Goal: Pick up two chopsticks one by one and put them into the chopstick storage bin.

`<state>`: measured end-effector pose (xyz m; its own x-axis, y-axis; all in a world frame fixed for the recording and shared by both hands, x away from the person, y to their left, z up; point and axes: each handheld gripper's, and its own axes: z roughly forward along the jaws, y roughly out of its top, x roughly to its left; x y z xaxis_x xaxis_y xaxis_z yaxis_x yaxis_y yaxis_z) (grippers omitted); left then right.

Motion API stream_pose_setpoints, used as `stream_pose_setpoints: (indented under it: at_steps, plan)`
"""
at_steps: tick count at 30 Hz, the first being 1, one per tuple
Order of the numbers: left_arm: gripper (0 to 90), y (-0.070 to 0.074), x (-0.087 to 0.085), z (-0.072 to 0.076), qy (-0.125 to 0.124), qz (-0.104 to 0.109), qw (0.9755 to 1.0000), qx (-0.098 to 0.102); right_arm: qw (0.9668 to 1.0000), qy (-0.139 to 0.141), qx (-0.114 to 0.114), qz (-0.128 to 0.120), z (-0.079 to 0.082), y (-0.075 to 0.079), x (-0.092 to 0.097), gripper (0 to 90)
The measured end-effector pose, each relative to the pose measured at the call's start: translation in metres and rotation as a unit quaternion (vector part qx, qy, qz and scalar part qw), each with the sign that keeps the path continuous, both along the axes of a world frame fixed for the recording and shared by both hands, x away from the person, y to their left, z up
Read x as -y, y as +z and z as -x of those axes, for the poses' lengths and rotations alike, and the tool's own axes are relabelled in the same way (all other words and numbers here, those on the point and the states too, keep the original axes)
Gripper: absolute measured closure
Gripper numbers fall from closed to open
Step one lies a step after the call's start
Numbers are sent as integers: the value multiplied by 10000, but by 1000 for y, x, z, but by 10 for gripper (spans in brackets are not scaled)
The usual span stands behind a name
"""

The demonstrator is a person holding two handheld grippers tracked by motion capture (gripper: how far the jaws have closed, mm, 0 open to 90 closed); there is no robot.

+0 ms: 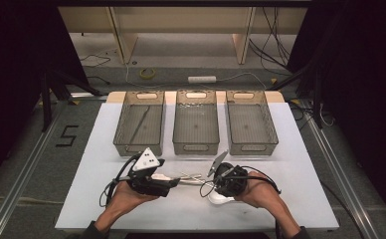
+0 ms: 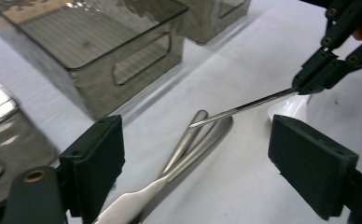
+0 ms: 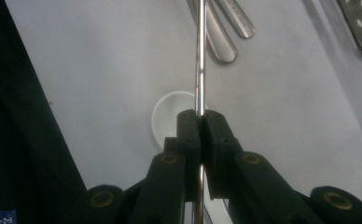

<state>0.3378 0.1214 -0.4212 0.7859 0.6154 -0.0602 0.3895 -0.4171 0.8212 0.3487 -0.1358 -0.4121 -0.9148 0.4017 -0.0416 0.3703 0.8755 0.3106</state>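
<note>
Forearms angled inward; right hand-held gripper clamped on metal rod, left agape.

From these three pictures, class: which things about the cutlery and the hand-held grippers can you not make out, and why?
- Thin metal rod: right gripper view, its rear end is hidden between the right hand-held gripper's shut jaws.
- Metal handles: left gripper view, their working ends are cut off by the bottom edge.
- White dish: high view, mostly covered by the right hand.
- Left bin: high view, the thin item inside is too small to identify.
</note>
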Motion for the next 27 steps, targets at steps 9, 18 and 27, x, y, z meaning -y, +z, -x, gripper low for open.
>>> stream_pose_setpoints:
  at_steps: [9, 18, 27]
  plan:
    - [179, 0, 19, -1, -508, -419, 9978, -89, 9995, 301, -26, -19, 4, 3, -8, 865]
    - [202, -4, 36, 0, -1103, -721, 9912, -95, 9981, 615, 7, -47, 8, 7, -13, 865]
    - [277, -9, 53, 3, -1536, -1116, 9818, -55, 9971, 753, 1, -84, 12, 11, -16, 865]
